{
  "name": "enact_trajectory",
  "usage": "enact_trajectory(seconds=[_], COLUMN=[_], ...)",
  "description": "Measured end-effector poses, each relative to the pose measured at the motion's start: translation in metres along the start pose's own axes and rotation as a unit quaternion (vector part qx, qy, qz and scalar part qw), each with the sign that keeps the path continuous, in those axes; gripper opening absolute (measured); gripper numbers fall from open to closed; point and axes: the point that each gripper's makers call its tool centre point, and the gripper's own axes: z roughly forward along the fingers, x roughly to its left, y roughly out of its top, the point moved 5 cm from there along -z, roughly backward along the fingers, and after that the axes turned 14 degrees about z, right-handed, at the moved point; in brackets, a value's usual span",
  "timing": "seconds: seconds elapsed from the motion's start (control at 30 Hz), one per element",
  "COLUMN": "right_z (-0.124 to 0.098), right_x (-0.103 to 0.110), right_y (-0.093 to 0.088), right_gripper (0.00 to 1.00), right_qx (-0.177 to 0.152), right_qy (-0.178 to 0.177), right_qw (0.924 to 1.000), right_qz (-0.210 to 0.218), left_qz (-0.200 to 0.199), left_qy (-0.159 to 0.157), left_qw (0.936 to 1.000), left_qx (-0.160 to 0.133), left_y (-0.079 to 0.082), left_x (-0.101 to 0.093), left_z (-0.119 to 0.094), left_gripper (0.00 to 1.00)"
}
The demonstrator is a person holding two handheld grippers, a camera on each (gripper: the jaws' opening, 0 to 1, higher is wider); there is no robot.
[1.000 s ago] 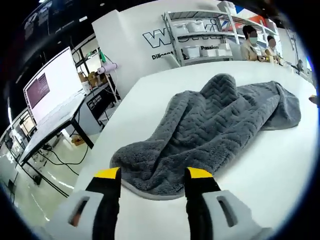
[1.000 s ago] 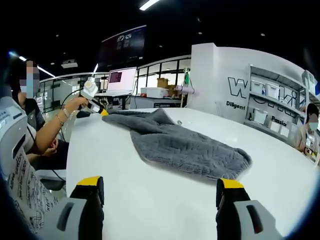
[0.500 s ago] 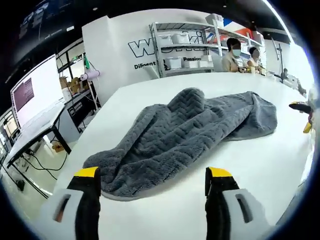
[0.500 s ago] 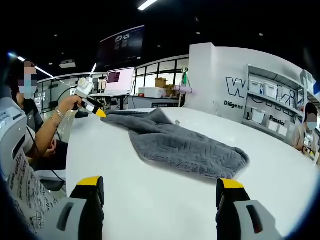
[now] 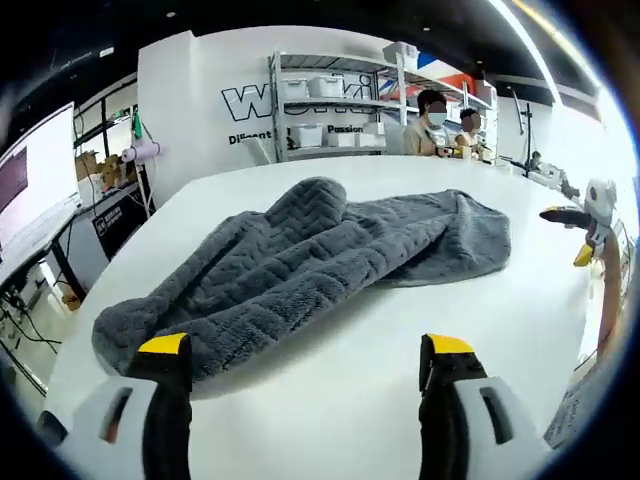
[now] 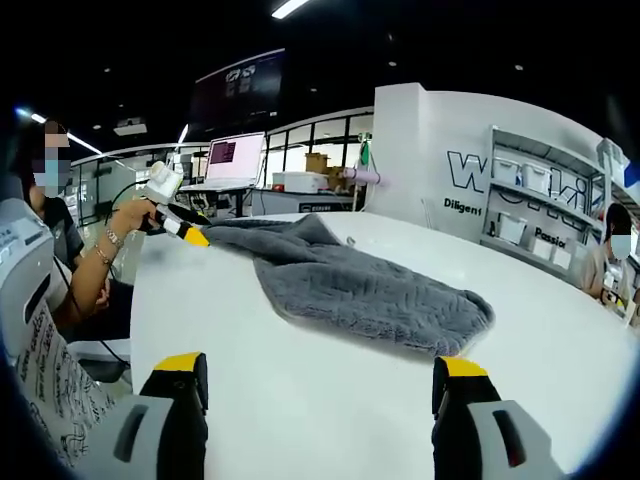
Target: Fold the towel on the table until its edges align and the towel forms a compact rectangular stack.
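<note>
A grey, chevron-textured towel (image 5: 300,260) lies rumpled and loosely spread on the white table (image 5: 500,310). My left gripper (image 5: 306,348) is open, and its yellow-tipped jaws stand just short of the towel's near edge with nothing between them. In the right gripper view the same towel (image 6: 350,280) stretches from far left to the centre. My right gripper (image 6: 320,365) is open over bare table (image 6: 300,410), well short of the towel. A hand holds the left gripper (image 6: 190,228) at the towel's far end. The right gripper (image 5: 572,235) shows at the right edge of the left gripper view.
Metal shelves with white bins (image 5: 330,100) stand against a lettered wall behind the table, with two people (image 5: 435,115) near them. A lit monitor (image 6: 232,160) sits on a desk beyond the table. A person's arm (image 6: 95,265) is at the table's left edge.
My left gripper's jaws have spread wider and drawn back from the towel's near edge, and its view has swung to the right. The right gripper has barely moved.
</note>
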Motion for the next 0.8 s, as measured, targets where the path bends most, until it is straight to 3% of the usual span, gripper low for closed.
enact_trajectory(seconds=[0.23, 0.33, 0.67, 0.8], right_z=[0.005, 0.007, 0.009, 0.011], right_x=[0.001, 0.004, 0.005, -0.002], right_y=[0.002, 0.004, 0.011, 0.018], right_gripper=[0.97, 0.97, 0.97, 0.96], right_qx=[0.008, 0.011, 0.023, 0.035], right_qy=[-0.005, -0.004, -0.020, -0.032], right_qw=[1.0000, 0.9999, 0.9992, 0.9976], right_qz=[-0.002, -0.007, -0.024, -0.051], left_qz=[0.004, 0.013, 0.027, 0.022], left_qy=[-0.041, -0.044, -0.069, -0.077], left_qw=[0.9983, 0.9977, 0.9946, 0.9936], left_qx=[-0.042, -0.050, -0.072, -0.079], left_y=[0.010, 0.012, 0.012, 0.008], left_x=[-0.028, -0.036, -0.052, -0.054], left_z=[-0.010, -0.013, -0.019, -0.022], left_gripper=[1.00, 1.00, 1.00, 1.00])
